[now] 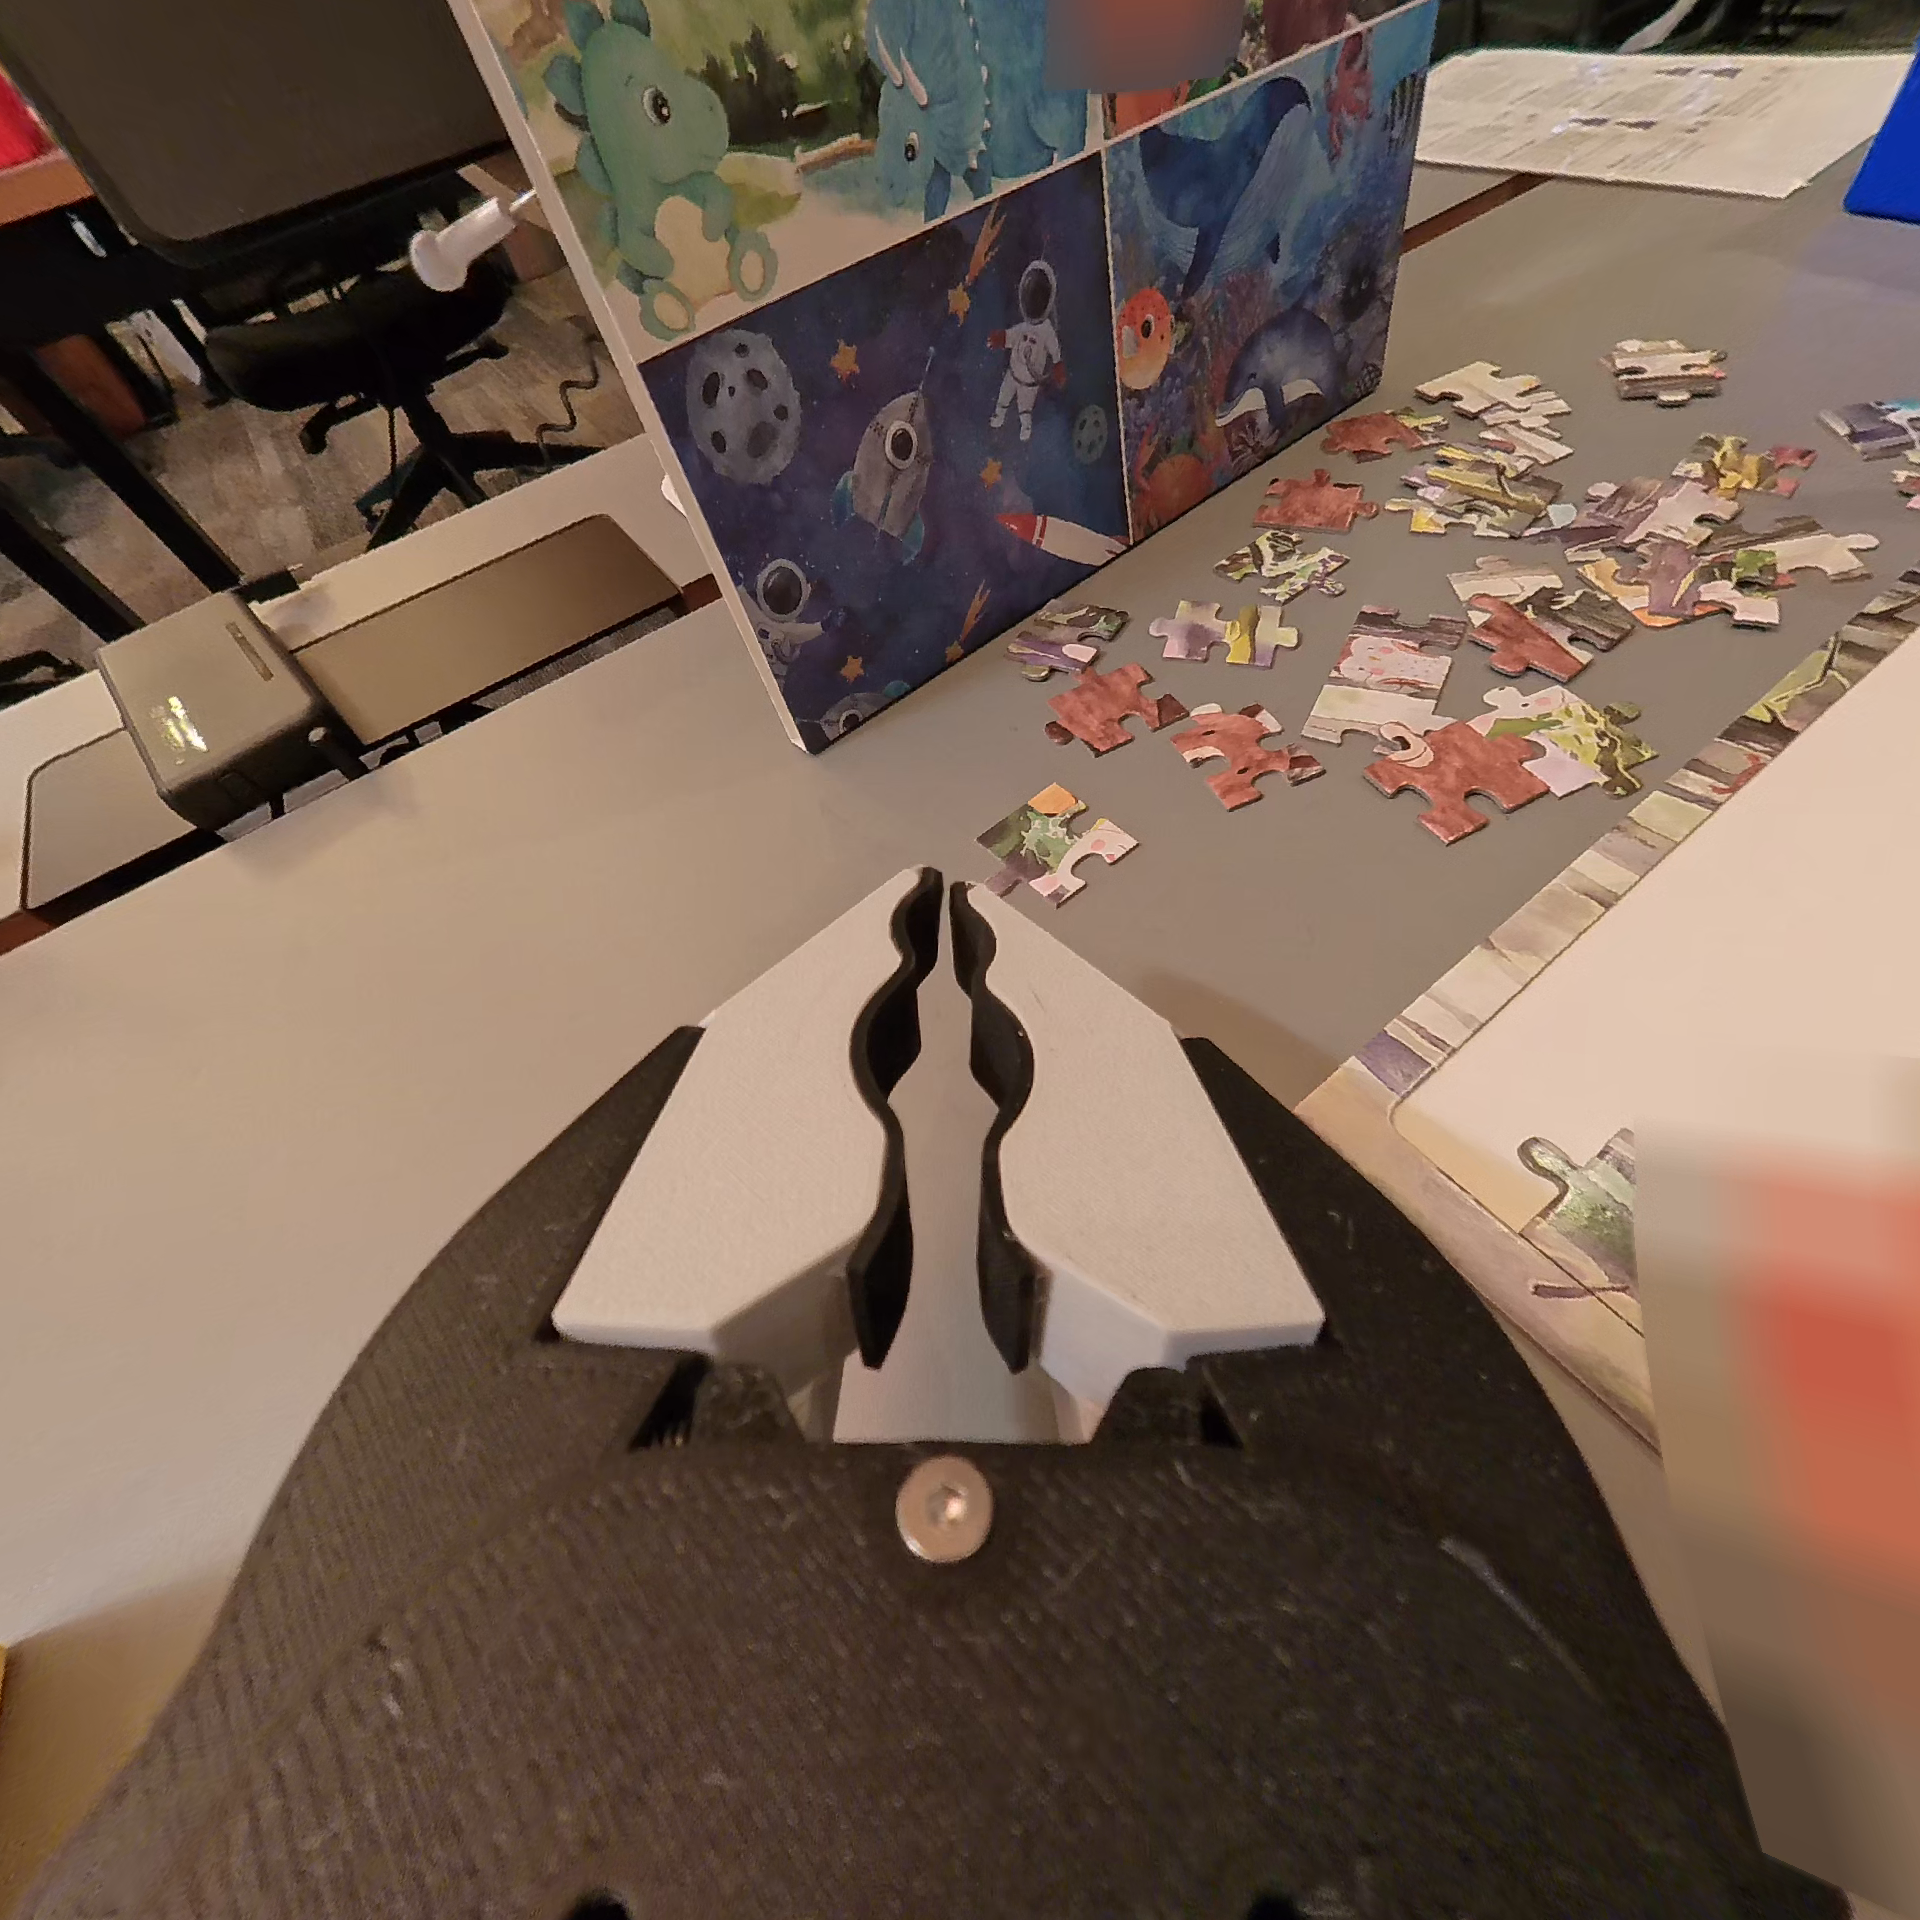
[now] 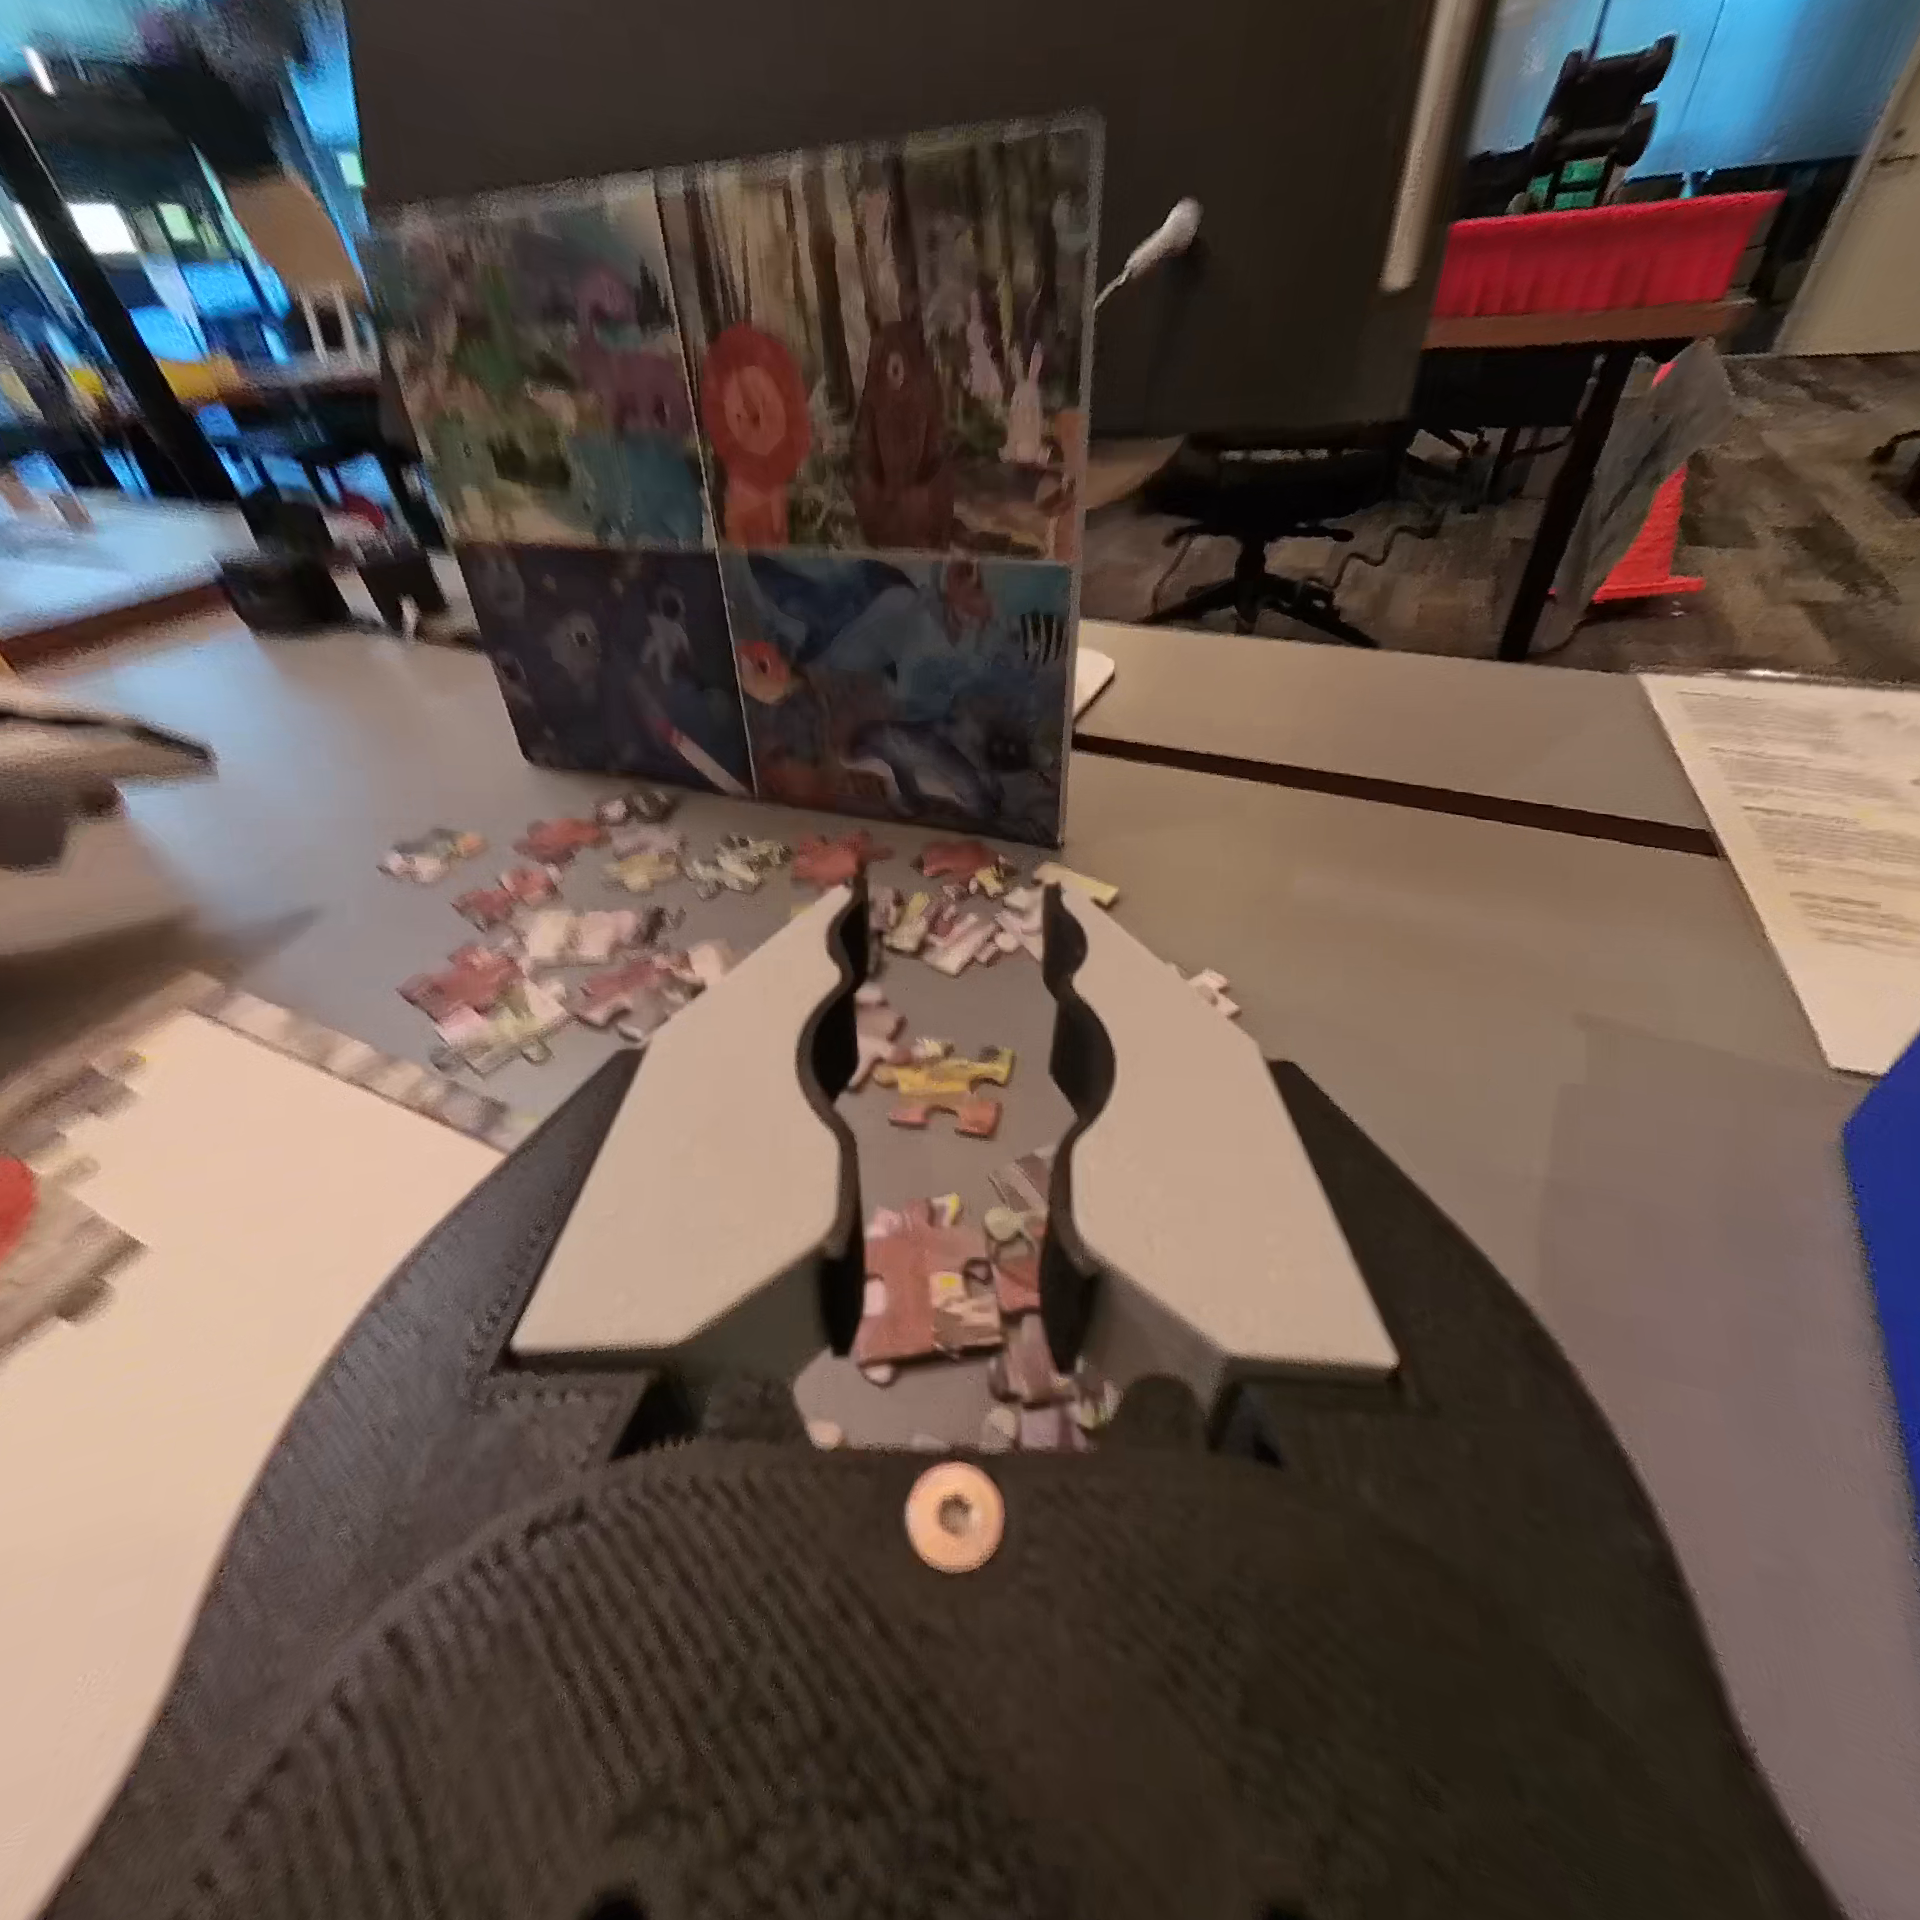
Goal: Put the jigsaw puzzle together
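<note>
Several loose puzzle pieces [image 1: 1455,582] lie scattered on the grey table in front of the upright picture box [image 1: 987,343]. A white puzzle board [image 1: 1662,935] with a partly joined border strip [image 1: 1621,831] lies at the right. My left gripper [image 1: 948,883] is shut and empty, low over the table, its tips just left of a single green and white piece [image 1: 1055,842]. My right gripper [image 2: 954,896] is open and empty above the scattered pieces [image 2: 935,1081], with reddish-brown pieces [image 2: 925,1288] showing between its fingers. The board [image 2: 239,1195] is at its left.
The picture box [image 2: 769,488] stands behind the pieces. Printed paper sheets [image 2: 1808,831] lie at the right and a blue object [image 2: 1886,1226] sits at the right edge. A grey device [image 1: 208,707] is off the table's left edge. Office chairs and desks stand behind.
</note>
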`<control>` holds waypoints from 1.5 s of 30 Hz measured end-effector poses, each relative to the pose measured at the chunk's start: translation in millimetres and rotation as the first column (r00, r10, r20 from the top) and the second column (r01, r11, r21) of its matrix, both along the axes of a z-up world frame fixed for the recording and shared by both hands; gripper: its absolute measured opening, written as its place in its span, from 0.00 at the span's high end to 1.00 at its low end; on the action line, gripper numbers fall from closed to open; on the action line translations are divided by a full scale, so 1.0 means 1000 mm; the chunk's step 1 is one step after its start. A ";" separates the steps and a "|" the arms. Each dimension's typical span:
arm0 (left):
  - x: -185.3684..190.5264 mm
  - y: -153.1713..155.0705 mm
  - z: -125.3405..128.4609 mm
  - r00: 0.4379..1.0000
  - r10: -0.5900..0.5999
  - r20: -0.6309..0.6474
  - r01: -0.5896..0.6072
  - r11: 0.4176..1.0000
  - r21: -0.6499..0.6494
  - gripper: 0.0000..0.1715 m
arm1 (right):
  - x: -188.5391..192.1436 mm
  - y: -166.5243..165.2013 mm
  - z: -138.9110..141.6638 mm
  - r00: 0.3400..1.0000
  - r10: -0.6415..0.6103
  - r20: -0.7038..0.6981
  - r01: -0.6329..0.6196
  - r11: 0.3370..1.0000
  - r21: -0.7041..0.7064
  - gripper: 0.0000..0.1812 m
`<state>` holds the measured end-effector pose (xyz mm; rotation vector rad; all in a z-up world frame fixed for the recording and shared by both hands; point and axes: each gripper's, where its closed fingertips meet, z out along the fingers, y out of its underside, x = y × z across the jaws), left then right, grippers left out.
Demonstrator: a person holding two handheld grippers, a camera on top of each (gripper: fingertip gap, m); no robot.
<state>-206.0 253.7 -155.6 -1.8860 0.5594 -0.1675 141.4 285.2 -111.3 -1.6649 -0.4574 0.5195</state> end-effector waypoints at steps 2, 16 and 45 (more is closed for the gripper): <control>-0.001 0.002 -0.001 1.000 0.006 0.017 -0.006 1.000 -0.012 1.00 | -0.010 0.002 -0.017 0.989 0.021 0.145 -0.022 1.000 0.004 0.82; -0.004 0.003 -0.004 0.998 0.000 0.068 0.003 0.999 -0.043 0.99 | -0.111 0.046 -0.084 0.748 0.579 0.324 -0.460 0.805 -0.375 0.67; 0.002 -0.001 -0.006 0.999 -0.032 0.027 0.033 0.999 -0.036 0.99 | -0.096 0.070 -0.099 0.747 0.594 0.297 -0.420 0.769 -0.482 0.67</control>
